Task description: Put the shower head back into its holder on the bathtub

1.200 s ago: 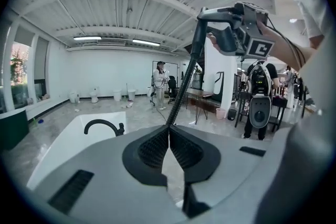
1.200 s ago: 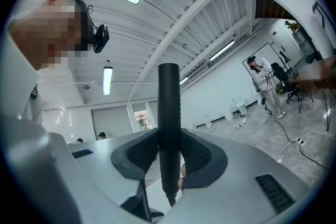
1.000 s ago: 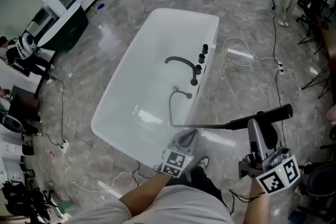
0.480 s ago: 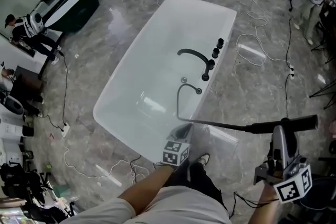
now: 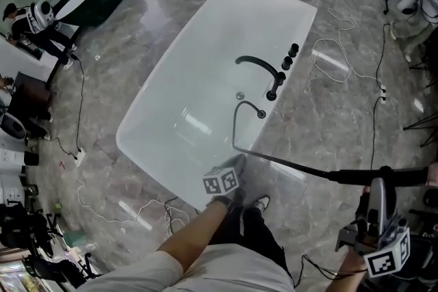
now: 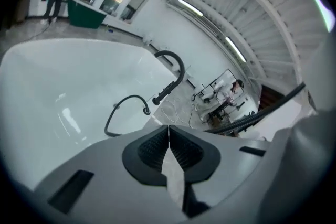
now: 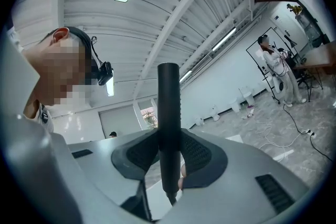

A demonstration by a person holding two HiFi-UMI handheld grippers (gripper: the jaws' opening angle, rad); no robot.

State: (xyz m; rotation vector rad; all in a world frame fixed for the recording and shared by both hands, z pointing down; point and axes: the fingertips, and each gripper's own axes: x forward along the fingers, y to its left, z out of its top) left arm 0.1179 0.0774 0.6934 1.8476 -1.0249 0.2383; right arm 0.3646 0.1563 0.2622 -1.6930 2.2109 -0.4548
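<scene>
The right gripper (image 7: 169,150) is clamped on the black shower head (image 7: 169,102), holding it level over the floor, well off the bathtub's (image 5: 171,99) near end. Its hose (image 5: 287,164) trails back to the tub's right-hand rim. The left gripper (image 6: 168,140) is closed on nothing beside the tub's near corner. The holder is probably among the black fittings (image 5: 284,68) on that rim. The head should travel along the rim with the hose kept slack, tip handle-down, and lower straight in.
</scene>
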